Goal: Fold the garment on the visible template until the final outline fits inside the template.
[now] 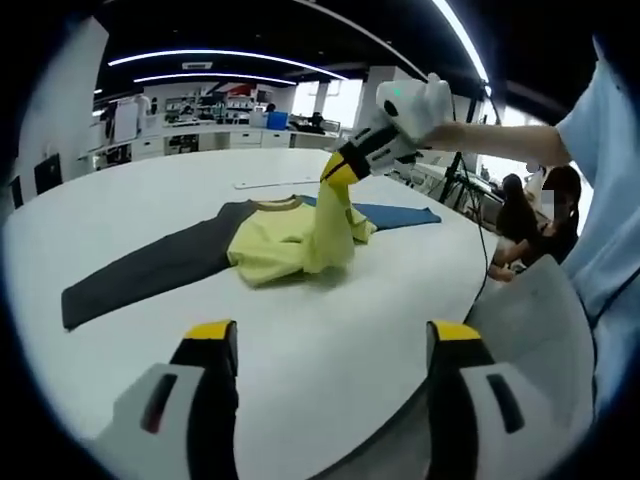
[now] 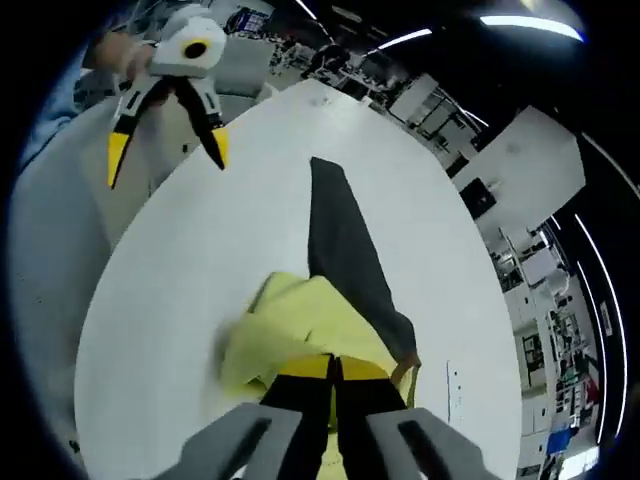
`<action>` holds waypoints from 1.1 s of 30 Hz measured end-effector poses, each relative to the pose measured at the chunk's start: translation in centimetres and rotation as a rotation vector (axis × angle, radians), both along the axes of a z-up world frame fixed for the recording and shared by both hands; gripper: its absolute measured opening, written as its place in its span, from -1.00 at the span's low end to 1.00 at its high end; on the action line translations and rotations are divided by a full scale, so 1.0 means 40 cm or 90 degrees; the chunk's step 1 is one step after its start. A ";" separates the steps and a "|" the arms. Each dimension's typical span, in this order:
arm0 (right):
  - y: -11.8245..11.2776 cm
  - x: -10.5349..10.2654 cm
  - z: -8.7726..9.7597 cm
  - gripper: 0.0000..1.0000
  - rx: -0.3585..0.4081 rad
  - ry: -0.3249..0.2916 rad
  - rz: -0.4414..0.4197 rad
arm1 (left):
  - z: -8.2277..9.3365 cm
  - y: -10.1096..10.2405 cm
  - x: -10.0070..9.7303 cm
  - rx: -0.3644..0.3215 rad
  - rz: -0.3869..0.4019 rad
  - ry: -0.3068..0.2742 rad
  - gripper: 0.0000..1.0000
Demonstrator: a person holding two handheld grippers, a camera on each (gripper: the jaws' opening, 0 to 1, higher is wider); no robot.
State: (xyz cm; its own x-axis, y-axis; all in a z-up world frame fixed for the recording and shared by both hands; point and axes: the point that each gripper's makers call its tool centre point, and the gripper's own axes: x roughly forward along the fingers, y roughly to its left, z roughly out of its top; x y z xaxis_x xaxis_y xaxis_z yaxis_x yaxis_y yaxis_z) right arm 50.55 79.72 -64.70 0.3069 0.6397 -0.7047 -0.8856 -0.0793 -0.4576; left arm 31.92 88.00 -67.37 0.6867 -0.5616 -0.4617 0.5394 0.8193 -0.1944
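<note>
The garment (image 1: 290, 245) lies on the white table (image 1: 140, 200): a yellow body, a dark grey sleeve (image 1: 150, 270) stretched left and a blue sleeve (image 1: 400, 214) to the right. In the left gripper view my right gripper (image 1: 340, 175) is shut on a fold of the yellow cloth and holds it lifted above the body. In the right gripper view my right gripper (image 2: 333, 368) pinches that yellow cloth (image 2: 300, 320), with the grey sleeve (image 2: 340, 240) running away beyond it. My left gripper (image 1: 333, 335) is open and hovers over bare table in front of the garment; it also appears as the left gripper (image 2: 165, 150).
A thin white strip (image 1: 265, 183) lies on the table behind the garment. The table's curved edge (image 1: 470, 290) runs close on the right, with a grey chair back (image 1: 540, 320) and a seated person (image 1: 545, 215) beyond. Desks and shelves (image 1: 200, 130) line the far side.
</note>
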 end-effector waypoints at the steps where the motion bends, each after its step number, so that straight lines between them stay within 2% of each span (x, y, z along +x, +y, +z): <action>1: 0.000 0.015 0.006 -1.00 0.008 0.003 -0.014 | 0.000 0.000 0.001 0.000 0.000 0.000 0.49; 3: -0.002 0.051 0.015 -1.00 0.026 0.017 -0.047 | -0.002 -0.002 0.002 0.000 -0.004 0.001 0.48; 6: -0.017 0.114 0.017 -1.00 0.033 0.017 -0.098 | -0.005 -0.005 0.004 -0.001 -0.005 0.003 0.47; 8: -0.029 0.155 0.010 -1.00 0.041 0.025 -0.134 | -0.008 -0.007 0.007 -0.002 -0.007 0.004 0.45; 11: -0.043 0.203 -0.006 -1.00 0.068 0.060 -0.196 | -0.010 -0.012 0.013 -0.004 -0.009 0.006 0.42; 14: -0.053 0.236 -0.028 -1.00 0.060 0.063 -0.217 | -0.009 -0.018 0.026 -0.007 -0.012 0.005 0.40; 21: -0.056 0.287 -0.074 -1.00 0.058 0.089 -0.267 | -0.012 -0.031 0.048 -0.007 -0.020 0.005 0.37; 24: -0.047 0.304 -0.096 -1.00 0.058 0.106 -0.277 | -0.013 -0.034 0.056 -0.005 -0.022 0.003 0.32; 33: -0.045 0.344 -0.164 -1.00 0.036 0.124 -0.306 | -0.041 -0.062 0.075 0.003 -0.040 0.017 0.22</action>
State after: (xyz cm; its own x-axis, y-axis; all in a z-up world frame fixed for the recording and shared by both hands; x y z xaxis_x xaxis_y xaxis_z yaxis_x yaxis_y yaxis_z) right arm 64.32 77.93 -71.25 0.4421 0.4975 -0.7464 -0.8850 0.3775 -0.2727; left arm 34.94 85.51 -69.01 0.6374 -0.6016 -0.4815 0.5849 0.7845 -0.2059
